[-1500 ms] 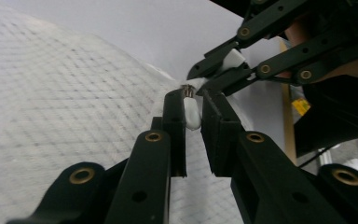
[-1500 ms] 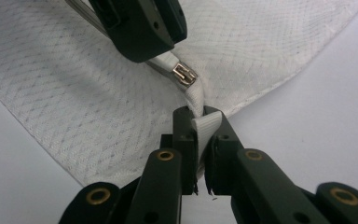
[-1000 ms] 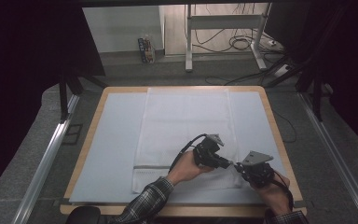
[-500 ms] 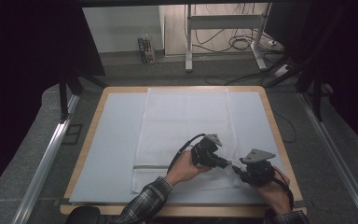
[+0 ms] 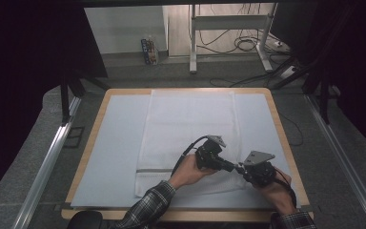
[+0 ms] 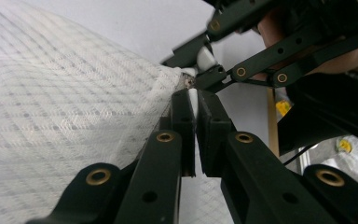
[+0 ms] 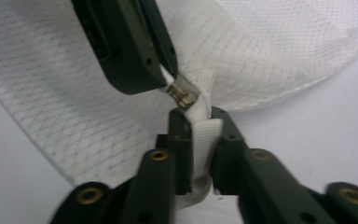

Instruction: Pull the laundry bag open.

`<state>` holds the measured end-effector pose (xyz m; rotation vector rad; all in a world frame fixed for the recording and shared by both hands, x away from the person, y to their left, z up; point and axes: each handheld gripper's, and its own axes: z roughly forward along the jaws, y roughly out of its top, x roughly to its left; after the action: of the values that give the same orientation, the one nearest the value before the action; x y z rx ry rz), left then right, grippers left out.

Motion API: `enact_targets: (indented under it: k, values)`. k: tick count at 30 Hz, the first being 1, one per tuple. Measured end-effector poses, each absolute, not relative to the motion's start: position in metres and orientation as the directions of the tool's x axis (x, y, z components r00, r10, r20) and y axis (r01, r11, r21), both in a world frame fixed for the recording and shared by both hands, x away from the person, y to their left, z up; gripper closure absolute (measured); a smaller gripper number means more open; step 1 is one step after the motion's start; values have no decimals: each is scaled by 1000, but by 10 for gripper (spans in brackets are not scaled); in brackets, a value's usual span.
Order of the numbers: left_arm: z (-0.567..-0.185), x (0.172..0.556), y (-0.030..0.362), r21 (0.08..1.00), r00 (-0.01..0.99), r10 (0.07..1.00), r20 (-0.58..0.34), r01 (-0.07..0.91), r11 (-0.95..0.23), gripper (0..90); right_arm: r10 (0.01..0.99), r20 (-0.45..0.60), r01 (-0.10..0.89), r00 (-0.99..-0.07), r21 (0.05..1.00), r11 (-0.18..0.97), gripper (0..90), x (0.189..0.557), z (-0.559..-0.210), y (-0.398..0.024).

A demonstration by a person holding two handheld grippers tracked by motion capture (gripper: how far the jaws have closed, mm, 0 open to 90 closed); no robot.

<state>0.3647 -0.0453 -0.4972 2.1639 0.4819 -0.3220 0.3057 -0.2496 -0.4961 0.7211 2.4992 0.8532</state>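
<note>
Two claws meet low and right of centre in the high view: left claw [image 5: 229, 166] and right claw [image 5: 240, 169] each pinch the white towel's [image 5: 190, 124] bunched corner, the right's jaws having just closed on it

high view: above, forward-down | gripper views: close, share towel [image 5: 190, 129] corner

Both forearms come in low over the near edge, sleeves checked. The left gripper [image 5: 232, 167] points right and the right gripper [image 5: 240, 169] points left, tips almost meeting. The left one's jaws are clamped; the right one's have just closed on cloth.
</note>
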Motion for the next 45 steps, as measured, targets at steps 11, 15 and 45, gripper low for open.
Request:
enact_targets:
  k: [11, 15, 45]
  values:
    - [-495, 358, -41, 701, 918, 269, -291, 396, -593, 875, 612, -197, 384, -766, 622, 682, 844, 304, -496, -246]
    - [-495, 359, -30, 695, 912, 284, -296, 409, -591, 875, 630, -171, 405, -758, 633, 659, 845, 305, -496, -251]
    - [-500, 353, 1, 692, 895, 341, -287, 440, -573, 874, 645, -138, 434, -752, 632, 642, 844, 305, -499, -252]
